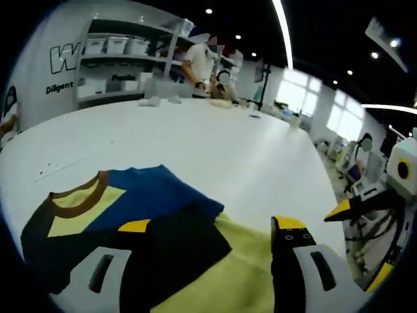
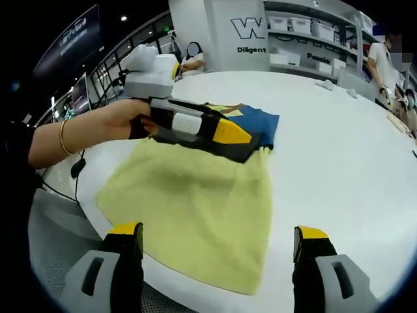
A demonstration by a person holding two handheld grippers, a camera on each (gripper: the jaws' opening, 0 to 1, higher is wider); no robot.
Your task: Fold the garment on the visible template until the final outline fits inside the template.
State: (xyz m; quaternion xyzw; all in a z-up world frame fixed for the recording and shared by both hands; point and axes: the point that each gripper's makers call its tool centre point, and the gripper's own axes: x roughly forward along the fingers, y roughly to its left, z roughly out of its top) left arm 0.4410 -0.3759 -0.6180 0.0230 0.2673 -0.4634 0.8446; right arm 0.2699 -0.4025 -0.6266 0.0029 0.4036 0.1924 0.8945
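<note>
The white table carries the garment; the left gripper pinches its black fold; the right gripper hangs spread; folding neatly wants aligned edges.

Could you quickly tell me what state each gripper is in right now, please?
Left gripper: cannot tell whether shut; its tips sit over the shirt's dark sleeve fold.
Right gripper: open, holding nothing, above the shirt's yellow lower part.
</note>
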